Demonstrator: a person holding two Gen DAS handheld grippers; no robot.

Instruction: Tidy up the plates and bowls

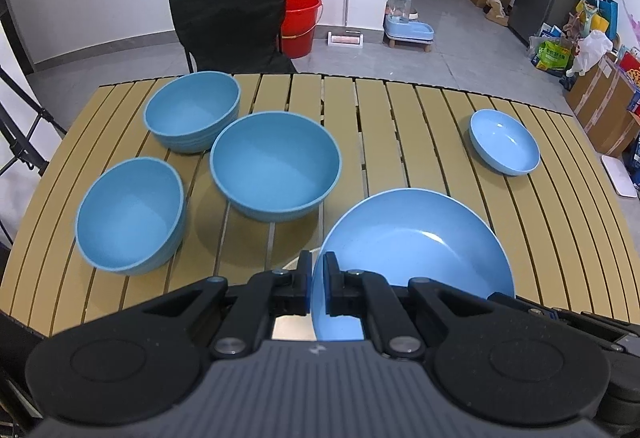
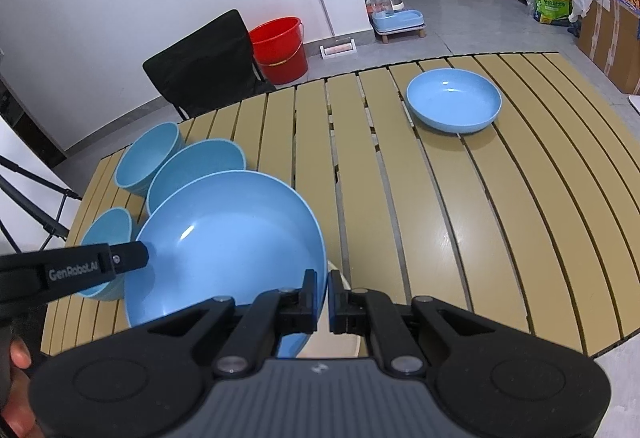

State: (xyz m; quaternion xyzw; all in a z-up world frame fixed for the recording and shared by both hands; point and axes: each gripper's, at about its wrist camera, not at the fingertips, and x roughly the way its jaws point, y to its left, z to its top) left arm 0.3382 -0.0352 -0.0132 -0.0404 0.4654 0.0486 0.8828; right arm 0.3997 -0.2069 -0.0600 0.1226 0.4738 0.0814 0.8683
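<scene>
A large blue plate (image 1: 416, 242) (image 2: 224, 230) hangs tilted above the slatted table (image 1: 400, 110) (image 2: 440, 218), held from both sides. My left gripper (image 1: 319, 262) is shut on its left rim. My right gripper (image 2: 323, 280) is shut on the opposite rim, and a left finger (image 2: 124, 257) shows at the plate's far side. Three blue bowls (image 1: 192, 110) (image 1: 276, 162) (image 1: 130, 214) stand on the table's left part. A smaller blue plate (image 1: 504, 140) (image 2: 454, 100) sits far right. Something pale (image 2: 340, 334) lies under the held plate, mostly hidden.
A black chair (image 1: 232, 22) and a red bucket (image 1: 300, 22) stand beyond the table's far edge. Tripod legs (image 2: 36, 198) rise at the left. Cardboard boxes and bags (image 1: 600, 94) crowd the floor to the right.
</scene>
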